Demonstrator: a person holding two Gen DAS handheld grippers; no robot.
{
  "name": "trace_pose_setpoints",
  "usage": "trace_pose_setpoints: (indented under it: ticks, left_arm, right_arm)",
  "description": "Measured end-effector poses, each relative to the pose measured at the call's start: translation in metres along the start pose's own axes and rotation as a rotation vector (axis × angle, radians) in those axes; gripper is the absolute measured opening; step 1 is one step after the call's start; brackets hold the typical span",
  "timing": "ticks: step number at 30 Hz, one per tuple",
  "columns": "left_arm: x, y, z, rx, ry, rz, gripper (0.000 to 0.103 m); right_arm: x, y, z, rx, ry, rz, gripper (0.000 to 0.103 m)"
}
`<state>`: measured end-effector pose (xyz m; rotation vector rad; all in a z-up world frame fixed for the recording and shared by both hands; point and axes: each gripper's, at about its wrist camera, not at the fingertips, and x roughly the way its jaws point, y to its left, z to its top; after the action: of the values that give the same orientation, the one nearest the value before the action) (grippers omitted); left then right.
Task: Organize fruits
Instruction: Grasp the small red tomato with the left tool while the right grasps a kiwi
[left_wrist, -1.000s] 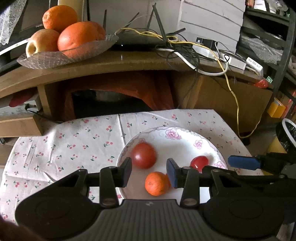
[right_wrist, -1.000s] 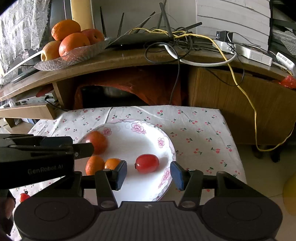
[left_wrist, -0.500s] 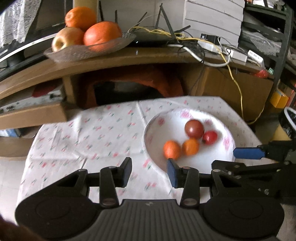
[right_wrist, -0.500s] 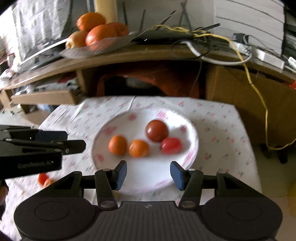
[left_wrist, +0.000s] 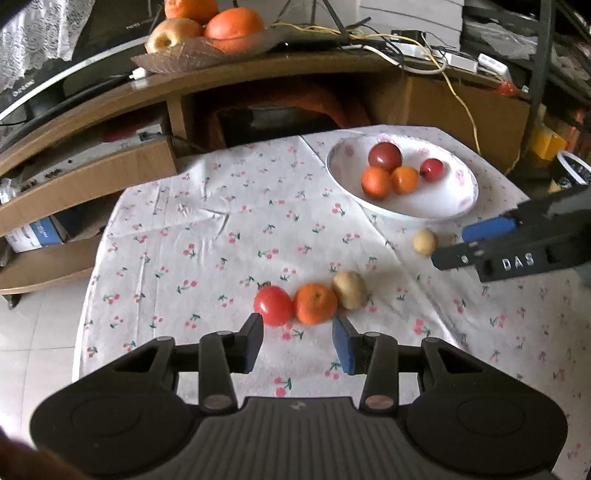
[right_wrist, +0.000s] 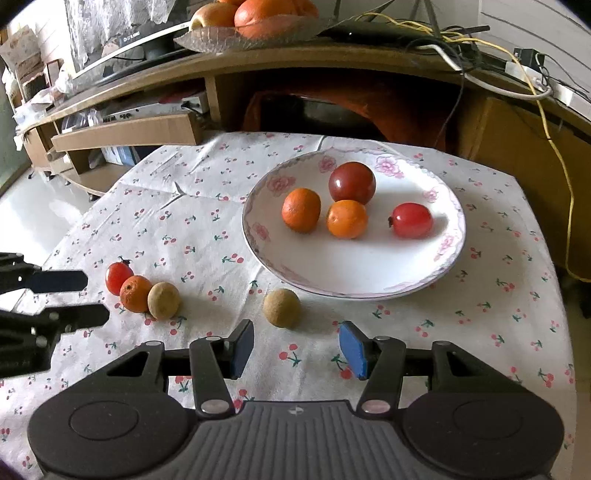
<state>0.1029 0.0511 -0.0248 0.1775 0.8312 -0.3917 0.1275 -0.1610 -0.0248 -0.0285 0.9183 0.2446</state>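
White flower-rimmed plate (right_wrist: 448, 258) on cherry-print tablecloth (right_wrist: 192, 206) holds four fruits. Loose on the cloth: small red tomato (left_wrist: 273, 305), orange mandarin (left_wrist: 315, 303), tan round fruit (left_wrist: 348, 290) touching in a row (another tan one (right_wrist: 282, 307) near plate). Left gripper (left_wrist: 297, 342) and right gripper (right_wrist: 296, 349): jaws apart, empty.

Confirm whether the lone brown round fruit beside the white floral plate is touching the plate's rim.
No: the brown round fruit lies on the cloth, apart from the white floral plate.

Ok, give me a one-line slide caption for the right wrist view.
Open right gripper poised over a brown fruit on the cherry-print tablecloth, beside a floral plate holding four fruits.
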Motion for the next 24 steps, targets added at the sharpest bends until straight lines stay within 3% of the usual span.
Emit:
trace_pose_setpoints:
  ticks: [6, 16, 21, 24]
  left_arm:
    - [0.014, 0.012, -0.001, 0.031, -0.029, 0.019, 0.047]
    - [0.030, 0.027, 0.005, 0.096, -0.070, -0.100, 0.047]
    - [0.036, 0.030, 0.002, 0.094, -0.027, -0.140, 0.045]
    - [0.039, 0.029, 0.001, 0.083, -0.028, -0.138, 0.044]
  right_arm:
    - [0.009, 0.003, -0.001, -0.012, -0.003, -0.001, 0.052]
    - [0.014, 0.009, 0.001, -0.047, -0.023, 0.009, 0.050]
    - [0.013, 0.004, 0.004, -0.038, -0.023, 0.027, 0.025]
    - [0.012, 0.001, 0.003, -0.040, -0.024, 0.027, 0.024]
